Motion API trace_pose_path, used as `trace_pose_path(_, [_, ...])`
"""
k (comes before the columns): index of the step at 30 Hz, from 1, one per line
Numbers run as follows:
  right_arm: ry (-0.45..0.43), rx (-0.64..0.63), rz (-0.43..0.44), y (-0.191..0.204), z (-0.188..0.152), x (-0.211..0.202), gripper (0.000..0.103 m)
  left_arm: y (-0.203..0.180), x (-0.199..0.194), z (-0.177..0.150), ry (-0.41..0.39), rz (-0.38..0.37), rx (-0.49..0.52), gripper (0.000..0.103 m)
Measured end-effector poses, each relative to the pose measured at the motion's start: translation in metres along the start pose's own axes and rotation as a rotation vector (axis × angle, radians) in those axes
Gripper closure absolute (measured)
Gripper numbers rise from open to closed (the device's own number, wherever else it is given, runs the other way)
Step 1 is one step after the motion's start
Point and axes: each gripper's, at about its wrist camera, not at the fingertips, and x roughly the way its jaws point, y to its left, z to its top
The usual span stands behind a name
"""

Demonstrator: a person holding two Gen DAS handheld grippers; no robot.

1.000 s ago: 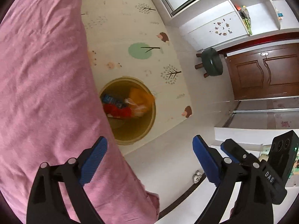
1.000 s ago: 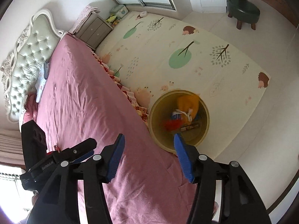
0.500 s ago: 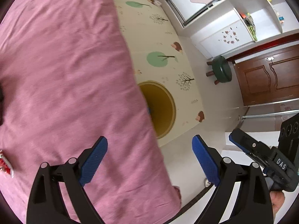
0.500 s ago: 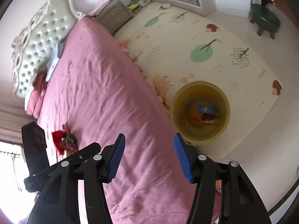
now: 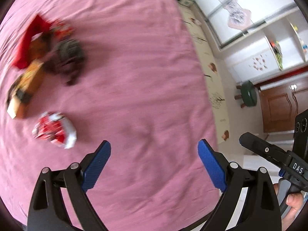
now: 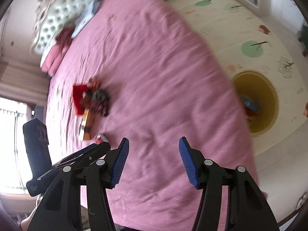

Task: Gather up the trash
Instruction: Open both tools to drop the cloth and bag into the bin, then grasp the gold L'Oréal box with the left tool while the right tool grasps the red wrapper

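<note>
Trash lies on the pink bed (image 5: pixel 134 77): a crumpled red-and-white wrapper (image 5: pixel 54 130), an orange box (image 5: pixel 25 88), a red packet (image 5: pixel 28 40) and a dark grey crumpled piece (image 5: pixel 69 51). My left gripper (image 5: pixel 154 154) is open and empty above the bed, right of the wrapper. In the right wrist view the same pile (image 6: pixel 90 100) lies left of centre. My right gripper (image 6: pixel 153 150) is open and empty over the bed. The yellow bin (image 6: pixel 258 100) stands on the floor beside the bed, with trash inside.
A patterned play mat (image 6: pixel 240 28) covers the floor by the bed. A tufted headboard (image 6: pixel 55 15) and pillows are at the far end. A green stool (image 5: pixel 248 96) and a wooden door (image 5: pixel 281 107) stand beyond the bed. The other gripper's handle (image 5: pixel 279 159) shows at right.
Both grippers have swung away from the bin toward the bed. The trash pile has come into view and grown nearer. Both stay open and empty.
</note>
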Motion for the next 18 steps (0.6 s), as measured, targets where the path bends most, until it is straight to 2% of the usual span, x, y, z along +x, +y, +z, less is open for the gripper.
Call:
trace_pose_path(9, [0.089, -0.102, 0.024, 0.083, -0.018, 0.061, 0.049, 0.121, -0.033, -0.021, -0.029, 0.083, -0.127, 0.012])
trace_pose_path(18, [0.16, -0.145, 0.019, 0.135, -0.024, 0.118, 0.049, 0.198, -0.039, -0.015, -0.037, 0.127, -0.178, 0.012])
